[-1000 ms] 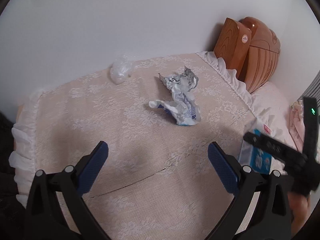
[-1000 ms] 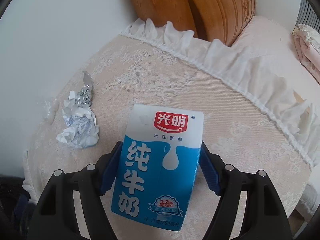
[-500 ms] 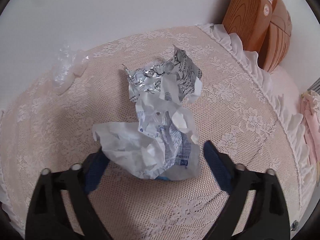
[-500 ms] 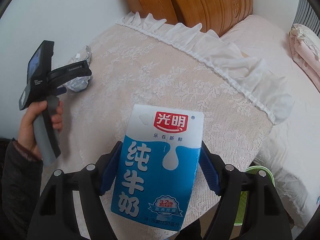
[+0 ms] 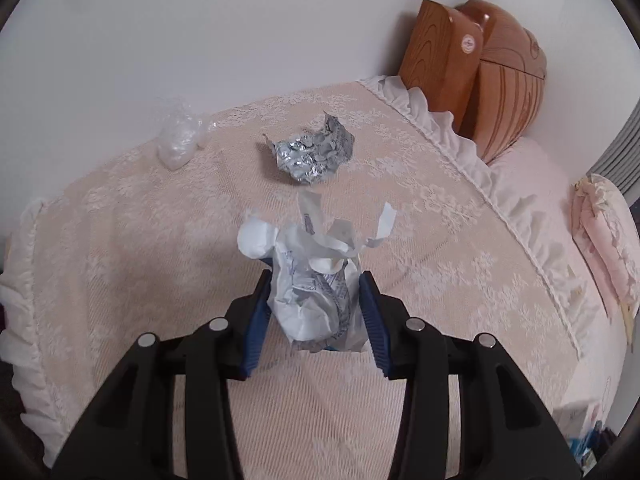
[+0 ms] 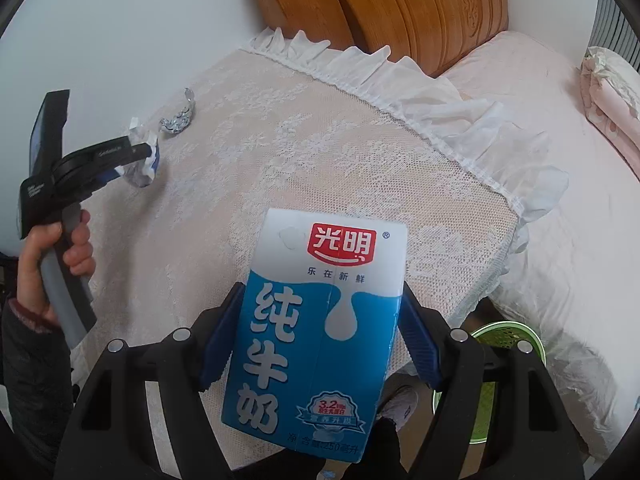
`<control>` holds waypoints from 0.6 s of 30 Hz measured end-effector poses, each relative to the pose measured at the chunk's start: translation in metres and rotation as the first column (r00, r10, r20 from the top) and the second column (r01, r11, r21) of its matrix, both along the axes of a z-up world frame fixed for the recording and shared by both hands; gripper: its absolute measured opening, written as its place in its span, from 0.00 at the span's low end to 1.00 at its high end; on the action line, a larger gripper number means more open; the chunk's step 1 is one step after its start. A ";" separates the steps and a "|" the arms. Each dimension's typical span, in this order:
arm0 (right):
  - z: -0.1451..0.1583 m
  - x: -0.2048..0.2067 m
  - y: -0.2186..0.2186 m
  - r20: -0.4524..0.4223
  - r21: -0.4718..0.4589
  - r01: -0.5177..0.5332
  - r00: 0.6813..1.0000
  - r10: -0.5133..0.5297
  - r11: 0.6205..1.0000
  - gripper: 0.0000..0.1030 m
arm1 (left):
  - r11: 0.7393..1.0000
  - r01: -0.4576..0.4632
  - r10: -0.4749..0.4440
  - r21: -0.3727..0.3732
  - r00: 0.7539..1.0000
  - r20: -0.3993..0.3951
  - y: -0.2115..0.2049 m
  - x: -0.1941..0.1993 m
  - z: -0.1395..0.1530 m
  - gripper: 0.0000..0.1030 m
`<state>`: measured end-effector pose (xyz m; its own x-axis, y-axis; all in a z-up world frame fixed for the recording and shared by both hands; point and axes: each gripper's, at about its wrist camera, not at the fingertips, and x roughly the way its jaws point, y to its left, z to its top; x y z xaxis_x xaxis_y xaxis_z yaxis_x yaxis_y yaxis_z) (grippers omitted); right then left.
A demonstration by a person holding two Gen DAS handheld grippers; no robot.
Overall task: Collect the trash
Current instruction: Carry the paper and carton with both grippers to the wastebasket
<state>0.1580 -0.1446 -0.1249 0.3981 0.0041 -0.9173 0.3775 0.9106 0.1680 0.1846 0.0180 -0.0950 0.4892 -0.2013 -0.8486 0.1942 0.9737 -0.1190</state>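
My left gripper (image 5: 316,280) is closing on a crumpled white wrapper (image 5: 316,300); both blue pads press its sides and it sits just above the lace-covered table (image 5: 160,260). In the right wrist view the same gripper (image 6: 144,156) holds the wrapper (image 6: 140,172) at the far left. Behind it a crumpled silver foil (image 5: 312,156) lies on the cloth, and a clear plastic wad (image 5: 180,136) rests by the wall. My right gripper (image 6: 320,292) is shut on a blue and white milk carton (image 6: 320,320), held above the table's near edge.
A white ruffle edges the cloth beside a wooden headboard (image 6: 400,8) and a pink bed (image 6: 560,200). A green basket (image 6: 508,336) stands on the floor below the right gripper. Folded pink fabric (image 5: 604,232) lies on the bed. A hand (image 6: 40,264) grips the left handle.
The left gripper moved in over the white wrapper, closed its jaws on it and pulled it away from the foil. The right gripper kept still with the carton.
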 end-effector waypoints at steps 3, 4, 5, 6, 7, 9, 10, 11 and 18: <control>0.001 -0.001 0.000 0.001 -0.003 -0.002 1.000 0.002 1.000 0.72 | 0.999 0.033 -0.033 -0.002 0.999 -0.011 0.003 -0.047 0.011 0.41; 0.001 -0.003 0.000 -0.001 -0.008 -0.007 1.000 0.007 1.000 0.72 | 0.999 0.044 -0.044 -0.007 0.999 -0.016 0.006 -0.064 0.014 0.42; 0.000 -0.003 0.001 -0.006 -0.009 -0.004 1.000 0.004 1.000 0.72 | 0.998 0.056 -0.057 -0.013 0.998 -0.021 0.007 -0.079 0.016 0.42; 0.000 -0.005 0.000 -0.012 -0.011 -0.003 1.000 0.003 1.000 0.72 | 0.997 0.072 -0.072 -0.019 0.997 -0.026 0.007 -0.094 0.018 0.42; 0.000 -0.011 -0.001 -0.017 -0.014 -0.004 1.000 0.004 1.000 0.72 | 0.996 0.089 -0.090 -0.022 0.995 -0.030 0.006 -0.108 0.019 0.42; -0.001 -0.022 -0.004 -0.029 -0.017 -0.009 1.000 0.008 1.000 0.72 | 0.991 0.132 -0.133 -0.019 0.990 -0.038 0.003 -0.133 0.020 0.42; -0.002 -0.027 -0.006 -0.036 -0.019 -0.010 0.999 0.009 1.000 0.72 | 0.988 0.153 -0.154 -0.015 0.987 -0.041 0.000 -0.142 0.020 0.42; -0.002 -0.032 -0.008 -0.041 -0.019 -0.009 0.999 0.008 1.000 0.72 | 0.985 0.170 -0.171 -0.011 0.984 -0.045 -0.003 -0.150 0.020 0.42; -0.008 -0.059 -0.024 -0.052 -0.010 0.000 0.999 -0.001 1.000 0.72 | 0.966 0.259 -0.259 -0.005 0.964 -0.051 -0.038 -0.180 0.019 0.42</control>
